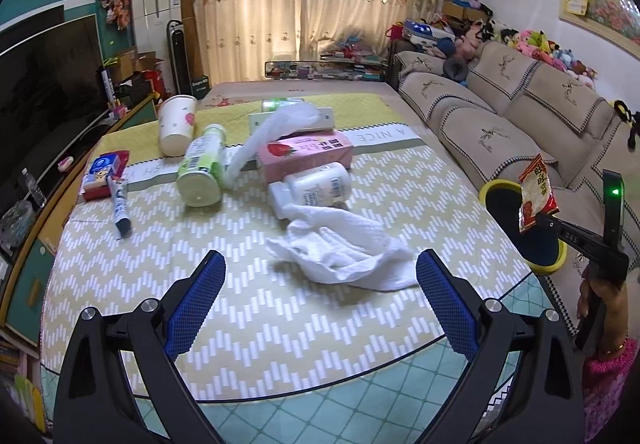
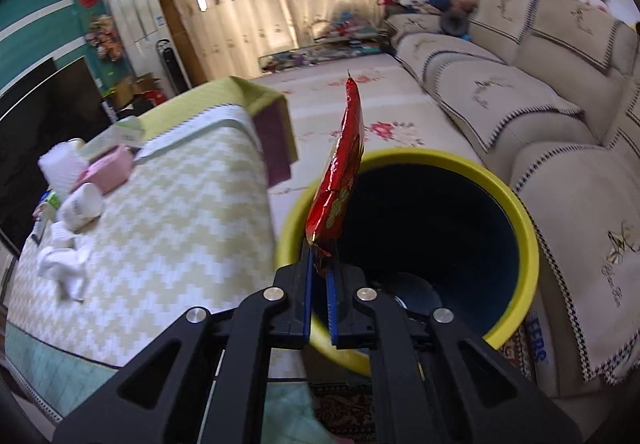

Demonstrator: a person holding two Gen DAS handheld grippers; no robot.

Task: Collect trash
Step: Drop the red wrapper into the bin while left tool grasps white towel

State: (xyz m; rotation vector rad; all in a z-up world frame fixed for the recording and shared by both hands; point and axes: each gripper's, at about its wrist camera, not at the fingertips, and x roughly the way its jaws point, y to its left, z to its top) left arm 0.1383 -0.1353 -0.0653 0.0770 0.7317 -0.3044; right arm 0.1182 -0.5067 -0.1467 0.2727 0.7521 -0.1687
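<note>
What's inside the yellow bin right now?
The bin shows a dark blue inner wall and something round and pale at the bottom, unclear what. The right gripper and its red wrapper cover part of the inside.

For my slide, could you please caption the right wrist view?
Right tongs hold a red wrapper over the yellow-rimmed bin.

Backlit curtains [image 1: 304,0] glow softly; fisheye edges bend and darken, right view slightly blurred.

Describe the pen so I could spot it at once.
Start at the table with the zigzag cloth, and look to its left side. The pen lies just below a red and blue packet, left of the toppled green bottle. It is the only thin, dark stick there.
</note>
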